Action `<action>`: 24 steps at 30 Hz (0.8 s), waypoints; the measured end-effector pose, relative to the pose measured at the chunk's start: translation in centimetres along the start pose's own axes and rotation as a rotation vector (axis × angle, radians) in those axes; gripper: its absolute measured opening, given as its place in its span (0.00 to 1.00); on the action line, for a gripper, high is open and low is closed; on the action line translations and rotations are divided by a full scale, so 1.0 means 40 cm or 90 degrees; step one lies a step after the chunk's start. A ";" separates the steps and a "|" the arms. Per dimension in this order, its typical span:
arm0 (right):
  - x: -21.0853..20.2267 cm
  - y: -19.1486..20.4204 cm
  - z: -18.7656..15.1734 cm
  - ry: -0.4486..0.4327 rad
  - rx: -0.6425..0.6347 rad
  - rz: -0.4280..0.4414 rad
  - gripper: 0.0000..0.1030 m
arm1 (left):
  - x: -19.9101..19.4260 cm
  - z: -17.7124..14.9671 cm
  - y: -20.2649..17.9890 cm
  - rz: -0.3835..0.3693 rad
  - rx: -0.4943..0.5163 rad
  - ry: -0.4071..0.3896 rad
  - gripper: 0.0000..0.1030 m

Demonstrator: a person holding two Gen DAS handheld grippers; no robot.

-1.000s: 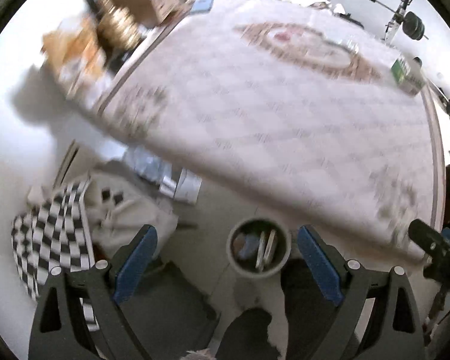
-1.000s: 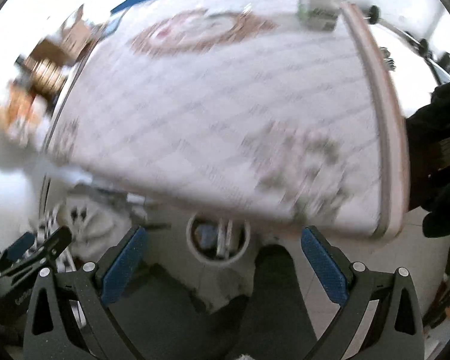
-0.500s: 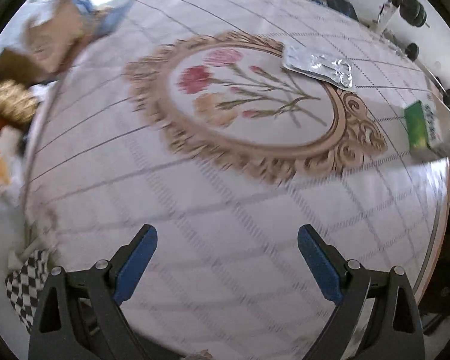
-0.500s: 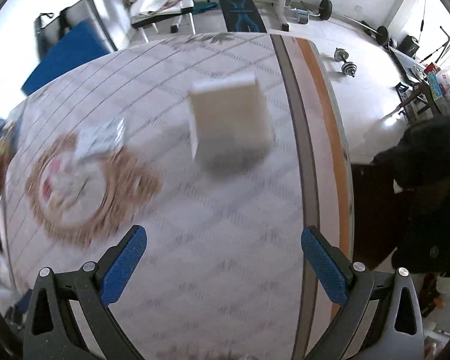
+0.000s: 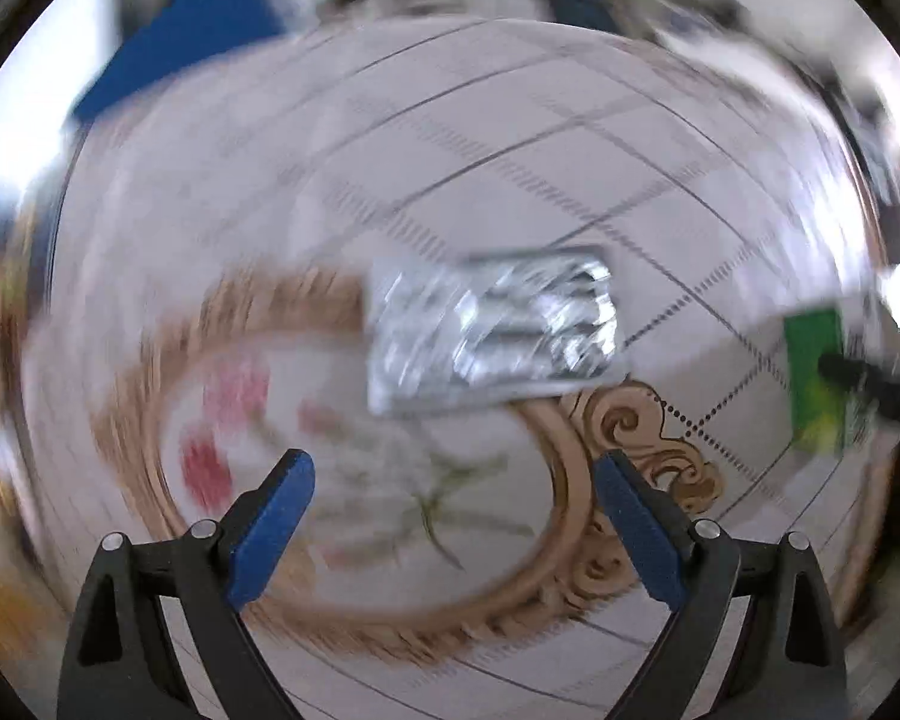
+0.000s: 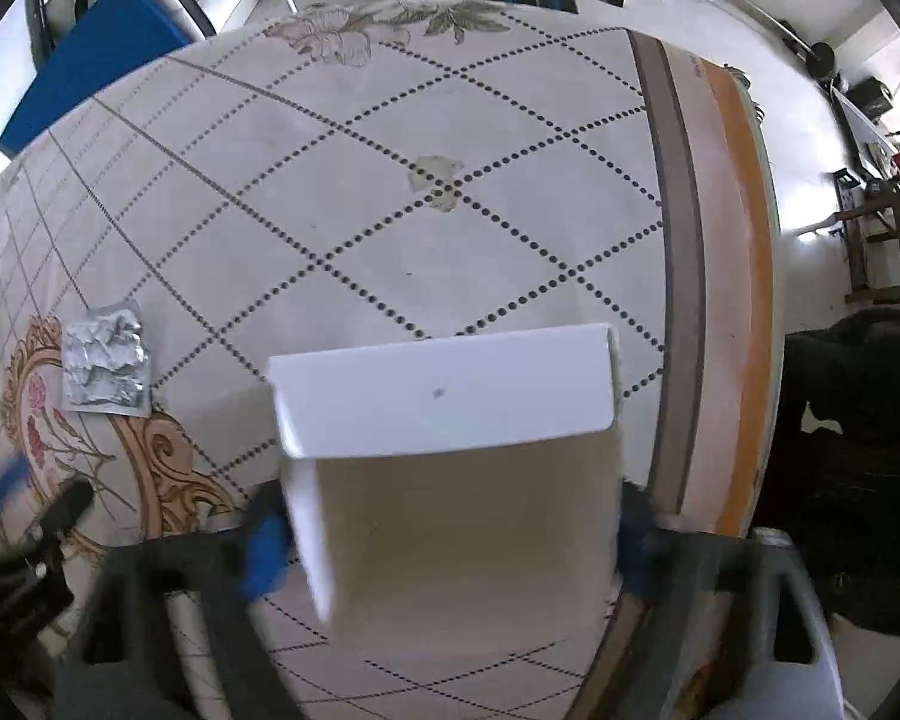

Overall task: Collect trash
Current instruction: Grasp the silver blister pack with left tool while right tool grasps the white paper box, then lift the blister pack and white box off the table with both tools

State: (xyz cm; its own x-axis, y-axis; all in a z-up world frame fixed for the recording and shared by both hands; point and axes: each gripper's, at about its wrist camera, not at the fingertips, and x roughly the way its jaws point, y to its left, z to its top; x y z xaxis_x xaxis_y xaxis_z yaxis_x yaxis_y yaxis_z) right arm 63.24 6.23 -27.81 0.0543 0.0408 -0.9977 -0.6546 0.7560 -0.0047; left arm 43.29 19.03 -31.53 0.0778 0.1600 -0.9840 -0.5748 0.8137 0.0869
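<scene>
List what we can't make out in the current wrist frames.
- Left wrist: foil wrapper and green box smeared by motion blur; print unreadable.
- Right wrist: white box fills the space between the right gripper fingers; contact and the mattress beneath hidden.
- Left gripper cut off by frame edge, blurred.

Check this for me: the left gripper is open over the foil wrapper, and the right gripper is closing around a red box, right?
Not quite: the box is white, not red, as the right wrist view shows. The rest holds: the right gripper is closing around it, and the left gripper is open over the foil wrapper.
</scene>
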 end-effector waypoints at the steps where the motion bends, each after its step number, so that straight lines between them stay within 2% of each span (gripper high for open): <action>1: 0.000 -0.006 0.006 0.005 -0.003 0.001 0.76 | 0.003 0.015 -0.020 0.020 0.062 -0.003 0.93; 3: -0.001 -0.023 0.016 0.009 -0.008 -0.002 0.76 | 0.019 0.039 -0.073 0.076 0.235 -0.006 0.93; 4: -0.001 -0.027 0.020 0.012 -0.011 -0.002 0.76 | 0.025 0.043 -0.084 0.087 0.277 -0.001 0.93; 5: 0.000 -0.032 0.027 0.017 -0.016 -0.003 0.76 | 0.040 0.050 -0.102 0.111 0.345 0.008 0.93; 7: 0.002 -0.035 0.033 0.023 -0.021 -0.004 0.76 | 0.057 0.054 -0.122 0.118 0.425 0.027 0.93; 9: 0.007 -0.038 0.043 0.027 -0.027 -0.010 0.76 | 0.069 0.061 -0.136 0.113 0.471 0.043 0.92; 13: 0.013 -0.040 0.063 0.028 -0.026 -0.008 0.76 | 0.091 0.057 -0.157 0.093 0.529 0.072 0.93; 16: 0.017 -0.037 0.073 0.025 -0.029 -0.010 0.76 | 0.095 0.056 -0.163 0.059 0.550 0.083 0.91; 18: 0.022 -0.036 0.078 0.024 -0.028 -0.013 0.76 | 0.097 0.068 -0.132 0.022 0.549 0.099 0.80; 20: 0.026 -0.033 0.085 0.024 -0.023 -0.011 0.76 | 0.102 0.093 -0.102 -0.017 0.542 0.119 0.64; 22: 0.029 -0.032 0.081 0.023 -0.020 -0.011 0.76 | 0.098 0.093 -0.101 -0.037 0.542 0.124 0.56; 24: 0.034 -0.027 0.079 0.026 -0.021 -0.006 0.76 | 0.097 0.102 -0.095 -0.042 0.530 0.120 0.53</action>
State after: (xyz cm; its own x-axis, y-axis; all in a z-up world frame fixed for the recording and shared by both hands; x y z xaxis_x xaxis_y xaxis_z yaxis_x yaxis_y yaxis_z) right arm 66.39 7.55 -28.95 0.0312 0.0065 -0.9995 -0.6784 0.7345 -0.0164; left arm 49.10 18.85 -35.05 -0.0899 0.0628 -0.9940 0.2174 0.9752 0.0419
